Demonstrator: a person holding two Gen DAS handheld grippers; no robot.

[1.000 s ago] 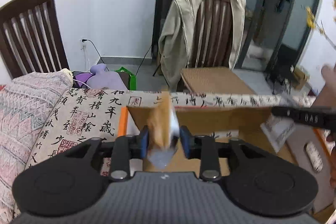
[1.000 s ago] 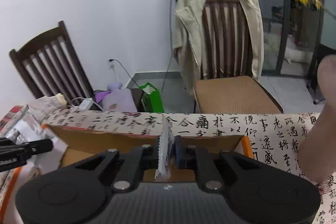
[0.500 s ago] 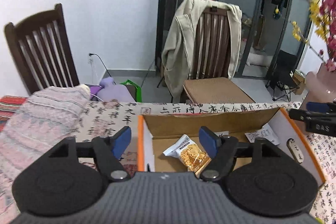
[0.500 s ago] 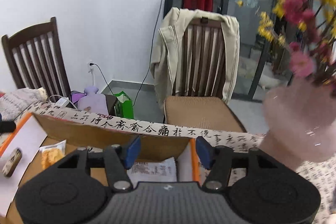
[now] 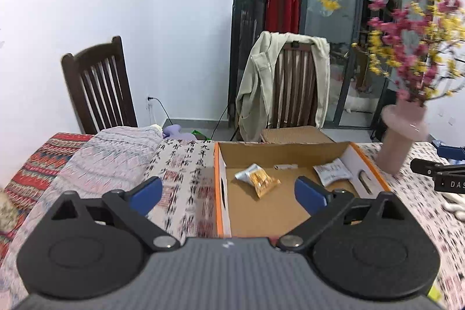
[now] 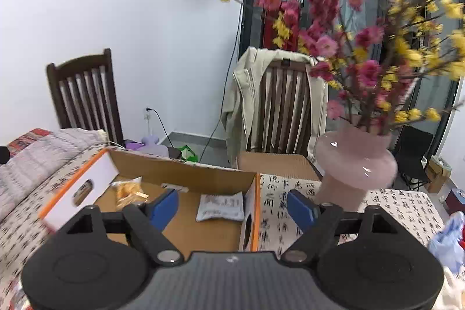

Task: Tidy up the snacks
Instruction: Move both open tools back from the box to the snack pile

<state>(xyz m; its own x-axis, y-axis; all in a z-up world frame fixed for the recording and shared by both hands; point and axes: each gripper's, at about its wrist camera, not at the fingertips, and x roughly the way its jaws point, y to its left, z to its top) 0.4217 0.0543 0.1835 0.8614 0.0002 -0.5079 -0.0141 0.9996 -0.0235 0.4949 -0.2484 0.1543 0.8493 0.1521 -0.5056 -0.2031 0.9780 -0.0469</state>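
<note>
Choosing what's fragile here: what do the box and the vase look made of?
Box: corrugated cardboard, matte brown inside, with white, orange-edged end walls. Vase: probably glass or glazed ceramic, glossy pale pink with bright highlights; blur leaves that open.

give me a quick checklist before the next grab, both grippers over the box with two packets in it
1. Left gripper empty, jaws just opened: ok.
2. Right gripper empty, jaws just opened: ok.
3. Yellow packet lying in the box: ok.
4. White packet lying in the box, apart from the yellow one: ok.
5. Vase stands close beside the box, near the right gripper: not ok.
6. More snacks left to fetch: cannot tell.
</note>
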